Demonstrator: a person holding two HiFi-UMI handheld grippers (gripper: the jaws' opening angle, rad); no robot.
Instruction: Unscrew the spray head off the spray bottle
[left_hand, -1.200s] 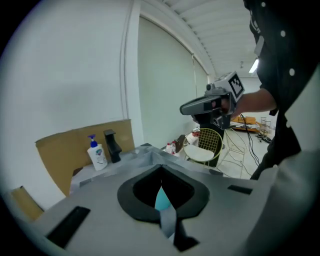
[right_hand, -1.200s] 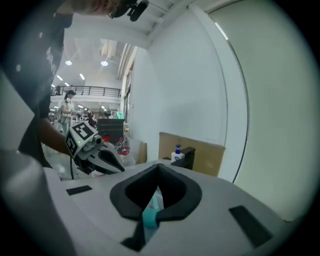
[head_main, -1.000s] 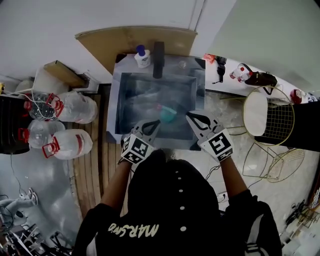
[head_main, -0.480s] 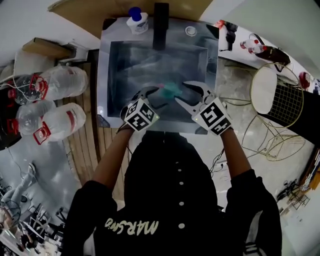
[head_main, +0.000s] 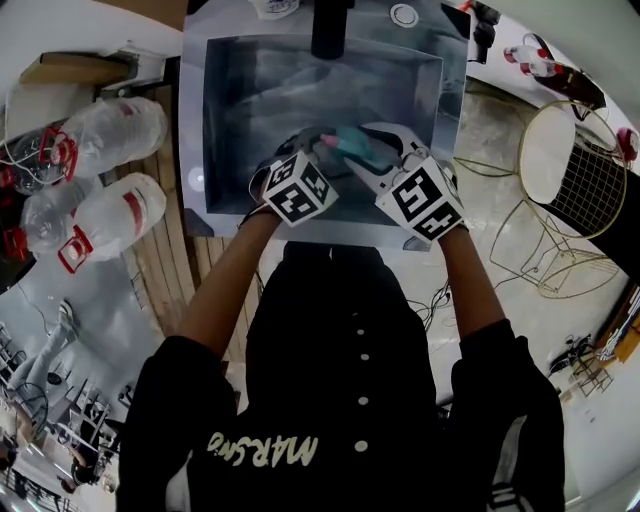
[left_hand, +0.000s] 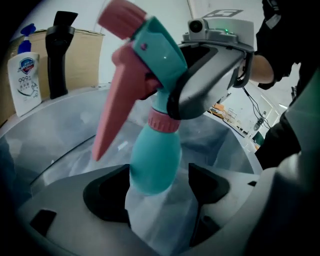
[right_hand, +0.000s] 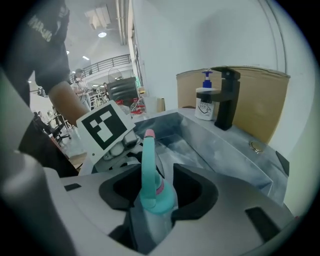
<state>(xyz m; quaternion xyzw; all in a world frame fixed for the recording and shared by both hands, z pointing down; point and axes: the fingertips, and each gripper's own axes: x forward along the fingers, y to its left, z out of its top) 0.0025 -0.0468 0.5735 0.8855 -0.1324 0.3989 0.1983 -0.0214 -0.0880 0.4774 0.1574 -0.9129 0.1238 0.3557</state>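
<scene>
The left gripper (left_hand: 157, 186) is held with its jaws wide apart, having just been opening. The rounded base of the teal spray bottle (left_hand: 152, 160) is seen between them, and a gap is left at the right-hand pad. The right gripper (right_hand: 156, 192), opened a moment before, is set half open about the pink collar (right_hand: 159, 188) under the spray head (left_hand: 150, 45); a dark gap is seen beside its left-hand pad. The bottle is found at the upper centre of the head view, inside the steel sink (head_main: 225, 95), below the black tap (head_main: 332, 25). A soap bottle (left_hand: 25, 77) is seen at the upper left of the left gripper view.
</scene>
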